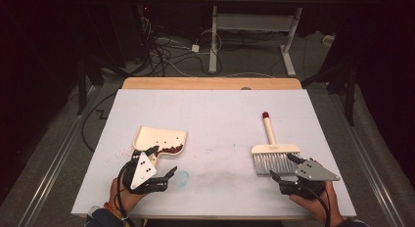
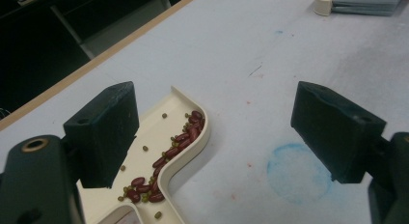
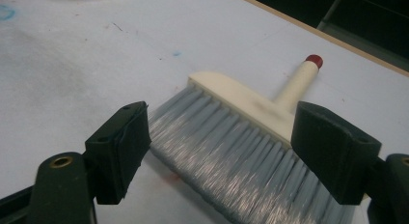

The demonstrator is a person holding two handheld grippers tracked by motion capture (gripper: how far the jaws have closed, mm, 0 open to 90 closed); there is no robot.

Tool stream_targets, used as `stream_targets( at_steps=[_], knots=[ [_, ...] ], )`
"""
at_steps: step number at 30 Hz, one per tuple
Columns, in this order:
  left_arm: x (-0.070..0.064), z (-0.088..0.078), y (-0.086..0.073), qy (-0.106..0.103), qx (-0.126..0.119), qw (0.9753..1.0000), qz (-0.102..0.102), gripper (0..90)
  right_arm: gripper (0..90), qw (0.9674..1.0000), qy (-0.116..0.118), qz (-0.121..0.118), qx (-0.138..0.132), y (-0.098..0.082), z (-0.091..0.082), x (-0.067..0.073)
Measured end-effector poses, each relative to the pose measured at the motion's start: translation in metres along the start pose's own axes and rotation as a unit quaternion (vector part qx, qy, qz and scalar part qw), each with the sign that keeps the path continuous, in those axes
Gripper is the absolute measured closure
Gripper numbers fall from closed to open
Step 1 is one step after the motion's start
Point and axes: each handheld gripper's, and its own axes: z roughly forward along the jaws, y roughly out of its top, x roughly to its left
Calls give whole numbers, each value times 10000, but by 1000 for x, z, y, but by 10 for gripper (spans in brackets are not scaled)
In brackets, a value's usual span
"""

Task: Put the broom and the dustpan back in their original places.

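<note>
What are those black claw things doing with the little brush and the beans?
A person holds black tongs in each hand over a white table. The left tongs are open beside a cream plastic dustpan that already holds a pile of dark red beans and a few small green ones. The right tongs are open too, hovering at the grey bristles of a cream hand brush with a red-tipped handle, which lies flat on the table. Nothing is gripped right now.

A cream plastic dustpan (image 1: 159, 138) holds dark red beans (image 2: 166, 159) mixed with small green ones. Right of the dustpan, a cream-handled brush (image 1: 272, 148) has grey bristles and a red tip. A faint blue ring stain (image 2: 298, 172) marks the pale blue-white tabletop (image 1: 215, 119) beside the dustpan.
</note>
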Motion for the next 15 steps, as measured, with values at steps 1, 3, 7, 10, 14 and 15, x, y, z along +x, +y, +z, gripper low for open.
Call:
stream_targets(
  at_steps=[1, 3, 7, 10, 14, 15],
  knots=[
    [0, 0, 0, -8, 4, 10000, 7, 170, 217, 10000, -17, 16, -14, 0, 0, 0],
    [0, 1, -1, -17, 31, 10000, 1, 170, 218, 10000, -28, 31, -22, 1, 0, -1],
    [0, 2, -1, -28, 57, 10000, -4, 170, 218, 10000, -16, 51, -18, 0, 0, -3],
    [-1, 3, 0, -14, 54, 10000, 19, 170, 217, 10000, -12, 45, -33, 1, -1, -3],
    [0, 3, -1, -24, 78, 10000, 8, 170, 217, 10000, -42, 19, -61, 2, -2, -3],
    [0, 3, -1, -28, 85, 10000, 13, 170, 217, 10000, -48, 20, -68, 2, -2, -3]
  ],
)
